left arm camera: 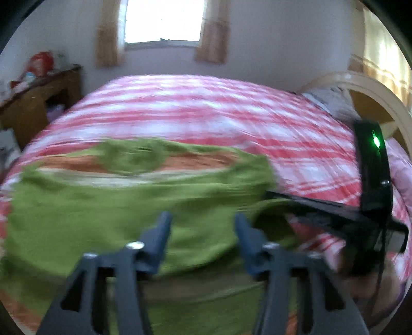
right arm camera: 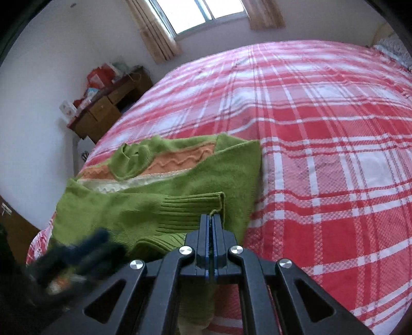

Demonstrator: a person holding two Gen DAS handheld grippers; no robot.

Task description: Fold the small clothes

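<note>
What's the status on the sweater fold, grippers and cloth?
Left gripper open above green sweater, nothing held. Right gripper shut on ribbed sleeve cuff. Sweater flat on plaid bedspread. Nothing in the way.

A green knit sweater (right arm camera: 164,190) with orange and cream bands lies partly folded on the bed, sleeve across.

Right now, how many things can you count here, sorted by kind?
Sweaters: 1, green sweater
Grippers: 2, left gripper, right gripper
Beds: 1, bed
Desks: 1, desk
Windows: 1, window
Total: 6
</note>
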